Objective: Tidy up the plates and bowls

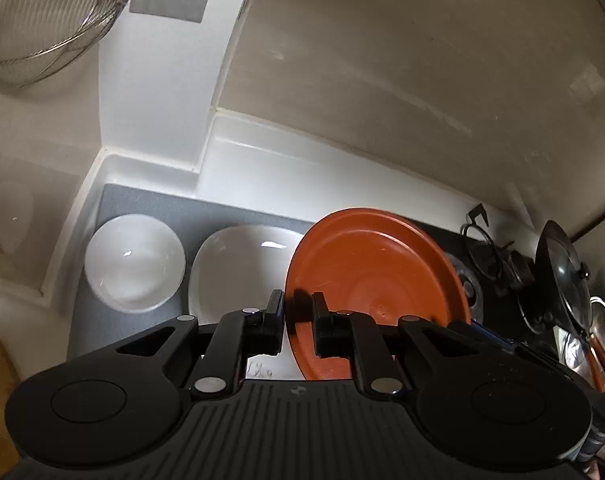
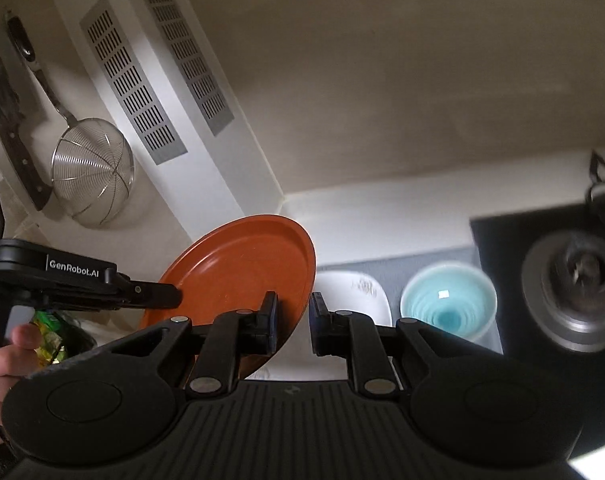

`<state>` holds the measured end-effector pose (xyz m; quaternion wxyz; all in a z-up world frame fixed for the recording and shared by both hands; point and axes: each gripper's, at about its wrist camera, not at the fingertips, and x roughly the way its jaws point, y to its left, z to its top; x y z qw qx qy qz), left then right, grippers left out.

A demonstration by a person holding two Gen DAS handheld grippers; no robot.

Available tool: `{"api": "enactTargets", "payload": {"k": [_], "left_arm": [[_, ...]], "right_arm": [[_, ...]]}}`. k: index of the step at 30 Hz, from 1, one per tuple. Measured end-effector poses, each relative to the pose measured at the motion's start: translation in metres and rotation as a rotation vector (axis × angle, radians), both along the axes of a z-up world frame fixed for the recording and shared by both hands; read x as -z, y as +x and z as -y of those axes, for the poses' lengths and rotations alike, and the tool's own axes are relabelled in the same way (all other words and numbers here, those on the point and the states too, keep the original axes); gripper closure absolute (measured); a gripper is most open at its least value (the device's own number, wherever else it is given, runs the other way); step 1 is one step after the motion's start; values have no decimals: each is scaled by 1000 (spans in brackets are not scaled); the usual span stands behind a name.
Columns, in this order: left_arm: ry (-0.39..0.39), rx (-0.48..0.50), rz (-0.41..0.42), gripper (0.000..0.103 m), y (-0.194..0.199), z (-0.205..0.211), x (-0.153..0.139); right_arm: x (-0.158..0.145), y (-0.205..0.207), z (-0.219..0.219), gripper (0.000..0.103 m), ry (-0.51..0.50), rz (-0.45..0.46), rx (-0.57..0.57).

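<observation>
Both grippers carry one orange plate (image 2: 242,272) between them, raised above the counter and tilted. The left gripper (image 1: 298,312) is narrowed on the plate's rim: one finger lies on each face of the near edge, and the plate's hollow face spreads ahead and to the right of its fingertips. The right gripper (image 2: 293,314) has its jaws almost together astride the opposite edge; its left finger (image 2: 271,312) sits against the plate, while contact at the other finger cannot be told for certain. In the right wrist view the left gripper reaches in from the left side, level with the plate's lower rim, a person's hand (image 2: 6,360) behind it. The plate thus lies directly between the two grippers, its broad face slanted, high edge away from the right gripper. Beneath and beyond the fingertips, on a grey mat (image 1: 150,204), stand a white bowl (image 1: 134,264), a white plate (image 1: 242,264) just beside it, and a pale blue bowl (image 2: 448,300) further right. The white plate lies directly under the orange one, nearer the left gripper, and is judged the likely place to stack. Both grippers point downward and forward; a level lowering would need the high edge brought down first. A wire strainer (image 2: 92,172) hangs on the wall, well apart.
</observation>
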<state>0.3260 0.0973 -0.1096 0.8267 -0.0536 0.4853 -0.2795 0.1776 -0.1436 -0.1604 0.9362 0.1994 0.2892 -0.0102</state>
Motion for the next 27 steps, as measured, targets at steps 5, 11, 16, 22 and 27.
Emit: {"api": "enactTargets", "payload": {"k": [5,11,16,22,27], "left_arm": [[63,-16,-7,88,13,15,27],[90,-53,-223,88,46,18,97],[146,-86,-271,88,66,25,141],[214,-86,-213,88,76,35,159],[236,-81,-158,89,82,42,165]], "right_arm": [[19,24,0,85,-23,-50,11],[70,57,6,85,-13,-155,40],[107,81,8,86,17,-213,18],[141,105,5,86,-21,-277,0],[155,112,1,87,-63,-277,-7]]}}
